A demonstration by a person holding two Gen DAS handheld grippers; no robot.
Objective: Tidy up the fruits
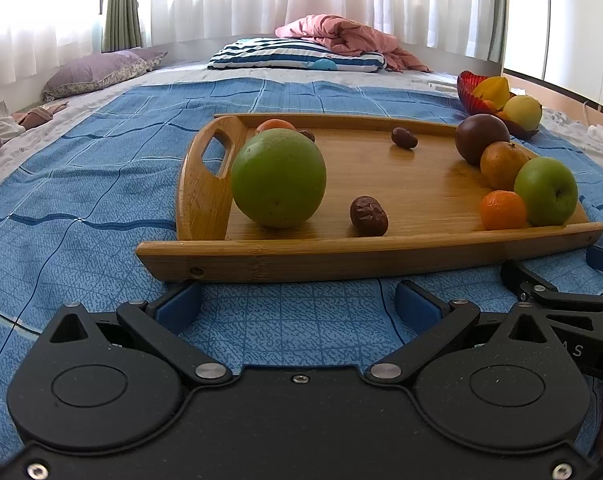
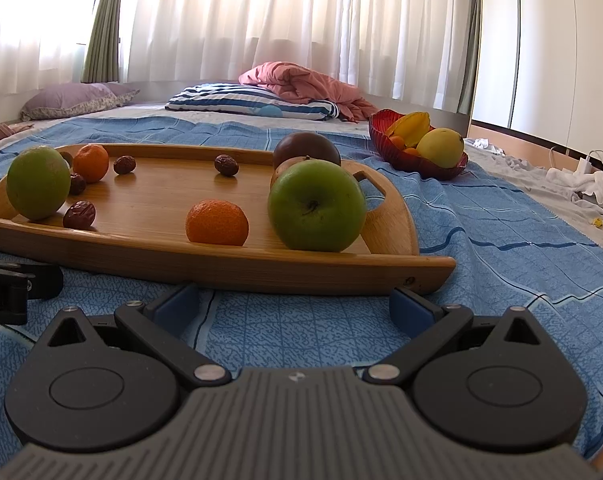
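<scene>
Sheer white curtains (image 2: 301,20) behind, and below them a bed (image 1: 81,184) under a blue patterned cover, pillows and a pink quilt (image 1: 341,36) heaped at the far end. On the cover, a bamboo tray (image 1: 381,256) with handle cut-outs, holding most of the fruit. At its left end, a big green citrus (image 1: 278,178), a small orange (image 2: 90,162) partly behind it. At the right end, in a touching row: green apple (image 2: 316,206), an orange fruit (image 1: 501,164) behind it, then a dark purple round fruit (image 1: 481,138) farthest back. Just beside the apple, a small mandarin (image 2: 216,222). Scattered across the tray floor, wrinkled red dates (five visible from the right wrist view), one (image 1: 368,216) near the front rim. Beyond the tray's right end, well apart from it, a red glass bowl (image 2: 381,140) with a yellow pear-like fruit (image 2: 441,147), a starfruit (image 2: 411,128) and small orange fruits. Nearest, low over the cover just short of the tray's front rim: left gripper (image 1: 297,306) and right gripper (image 2: 295,306), fingers of both spread wide apart, nothing between them.
</scene>
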